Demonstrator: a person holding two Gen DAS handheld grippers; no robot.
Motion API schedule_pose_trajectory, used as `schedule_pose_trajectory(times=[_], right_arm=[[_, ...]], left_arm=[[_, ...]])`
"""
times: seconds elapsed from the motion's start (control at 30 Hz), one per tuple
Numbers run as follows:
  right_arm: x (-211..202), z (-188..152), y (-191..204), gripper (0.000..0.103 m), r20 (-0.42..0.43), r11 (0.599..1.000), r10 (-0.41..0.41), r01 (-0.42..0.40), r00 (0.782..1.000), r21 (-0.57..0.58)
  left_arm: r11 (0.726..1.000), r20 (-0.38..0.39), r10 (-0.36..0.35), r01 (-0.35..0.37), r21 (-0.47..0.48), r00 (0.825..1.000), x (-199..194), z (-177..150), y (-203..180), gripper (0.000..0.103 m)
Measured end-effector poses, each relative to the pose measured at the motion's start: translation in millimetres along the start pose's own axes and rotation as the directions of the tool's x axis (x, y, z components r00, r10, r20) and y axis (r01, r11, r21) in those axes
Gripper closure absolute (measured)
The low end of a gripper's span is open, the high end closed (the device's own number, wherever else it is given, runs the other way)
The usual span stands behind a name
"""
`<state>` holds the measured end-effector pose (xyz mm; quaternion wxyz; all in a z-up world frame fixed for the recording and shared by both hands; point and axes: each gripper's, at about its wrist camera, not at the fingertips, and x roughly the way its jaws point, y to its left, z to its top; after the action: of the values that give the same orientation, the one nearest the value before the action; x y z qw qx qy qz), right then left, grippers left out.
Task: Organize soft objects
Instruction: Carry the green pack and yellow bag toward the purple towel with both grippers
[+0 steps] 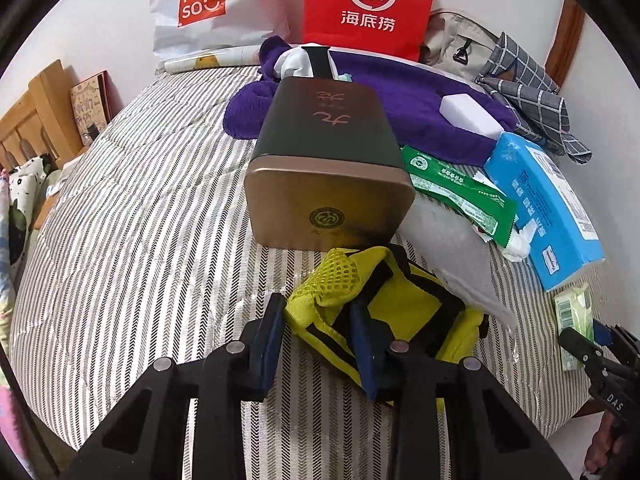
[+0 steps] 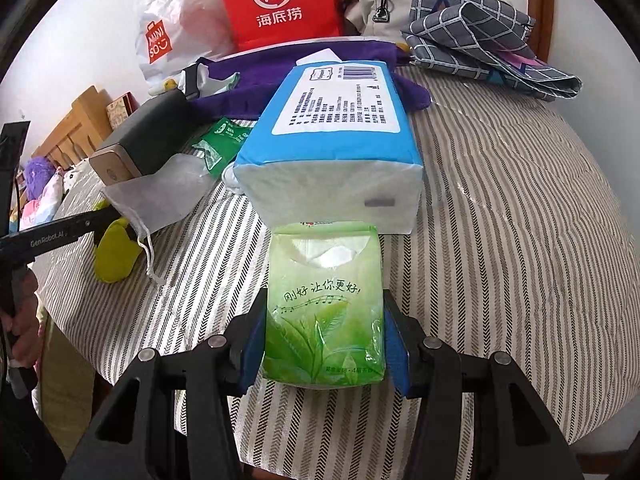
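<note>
My left gripper (image 1: 318, 322) straddles the edge of a yellow mesh pouch with black trim (image 1: 404, 308) lying on the striped bed (image 1: 140, 220); its fingers are closed on the pouch's near corner. My right gripper (image 2: 324, 320) is shut on a green tissue pack (image 2: 324, 312), which lies on the bed just before a blue tissue pack (image 2: 336, 136). In the left wrist view the green tissue pack (image 1: 576, 320) and right gripper (image 1: 600, 344) show at far right. The yellow pouch (image 2: 116, 252) shows at left in the right wrist view.
A dark tin box with gold lid (image 1: 328, 160) lies beyond the pouch. A purple towel (image 1: 400, 96), white sponge (image 1: 468, 114), green wipes packet (image 1: 460, 196), checked cloth (image 1: 532, 96), red bag (image 1: 368, 4) and white Miniso bag (image 1: 204, 4) crowd the far side by the wall.
</note>
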<state>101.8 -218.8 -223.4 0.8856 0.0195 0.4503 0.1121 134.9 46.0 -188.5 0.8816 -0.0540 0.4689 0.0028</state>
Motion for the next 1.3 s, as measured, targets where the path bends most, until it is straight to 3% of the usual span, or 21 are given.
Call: schedule_pose_trajectory(times=[0.27, 0.43, 0.5, 0.57, 0.67, 1.3], right_arm=[[3.2, 4.1, 2.4, 0.052, -0.012, 1.000, -0.023, 0.023, 1.000, -0.004], [4.4, 4.6, 3.6, 0.052, -0.012, 0.999, -0.035, 0.035, 0.999, -0.002], [4.4, 4.3, 3.4, 0.052, -0.010, 0.999, -0.035, 0.035, 0.999, -0.002], [4.6, 4.0, 3.1, 0.052, -0.008, 0.999, -0.035, 0.035, 0.999, -0.002], [3.9, 4.0, 3.2, 0.052, -0.005, 0.999, -0.035, 0.035, 0.999, -0.002], [-54.4, 2.2, 8.7, 0.052, 0.105, 1.000, 0.000, 0.000, 0.994, -0.006]], left_arm=[[0.994, 0.003, -0.106, 0.106, -0.015, 0.994, 4.8, 4.7, 15.1, 0.056], [0.990, 0.014, -0.143, 0.143, 0.009, 0.990, 11.4, 11.2, 11.2, 0.054], [0.990, 0.023, -0.140, 0.140, 0.024, 0.990, 13.4, 12.0, 7.1, 0.055], [0.983, 0.017, -0.178, 0.178, 0.034, 0.984, 14.4, 11.8, 3.5, 0.070], [0.981, 0.016, -0.188, 0.187, 0.043, 0.982, 12.3, 10.5, 1.5, 0.076], [0.989, 0.139, -0.145, 0.147, 0.002, 0.980, -69.1, 4.4, 20.0, 0.077]])
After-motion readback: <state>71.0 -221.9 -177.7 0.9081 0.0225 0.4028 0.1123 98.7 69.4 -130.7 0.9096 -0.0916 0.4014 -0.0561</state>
